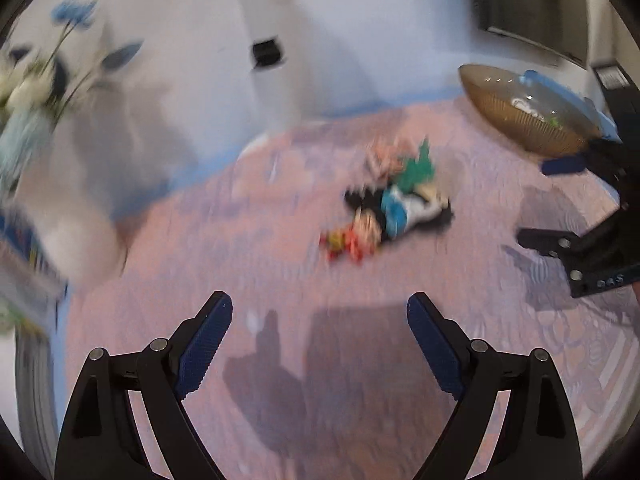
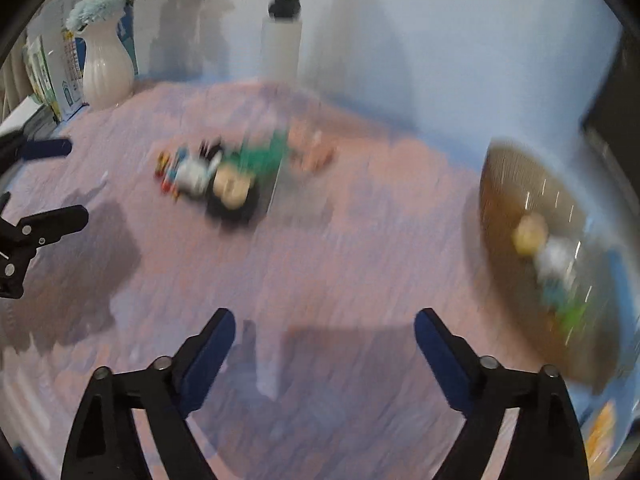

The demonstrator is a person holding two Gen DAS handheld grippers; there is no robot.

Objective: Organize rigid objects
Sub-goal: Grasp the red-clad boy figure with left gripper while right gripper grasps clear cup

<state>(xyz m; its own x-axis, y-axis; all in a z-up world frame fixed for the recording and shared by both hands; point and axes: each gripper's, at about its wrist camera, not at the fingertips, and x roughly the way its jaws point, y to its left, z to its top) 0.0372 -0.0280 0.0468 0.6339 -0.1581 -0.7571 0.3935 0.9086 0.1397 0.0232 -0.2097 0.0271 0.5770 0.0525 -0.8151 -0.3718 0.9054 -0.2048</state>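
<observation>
A pink patterned cloth covered the surface (image 1: 280,240), which met a pale wall behind it. Both views were smeared with motion blur, and no brand, label or writing could be read anywhere; print on the boxes (image 2: 60,76) standing beside the vase showed only as coloured marks. At the right end of the surface sat a brown ribbed bowl (image 2: 516,184), with a few small figures (image 2: 548,256) lying inside it, too blurred to identify. At the far left corner a white fluted vase (image 2: 107,72) held blue and white flowers (image 2: 102,0). The left gripper (image 1: 319,312) hung above bare cloth, its jaws wide apart with nothing between them. The right gripper (image 2: 325,328) likewise hung over bare cloth, just left of the bowl, its jaws spread wide and holding nothing. Near the middle of the surface, well apart from the bowl and beyond both grippers, lay a loose pile of small toy figures (image 1: 392,204), touching one another: a green piece, a blue-and-white one with black parts, a pale pinkish one behind, and a red-and-yellow piece on the pile's left side.
</observation>
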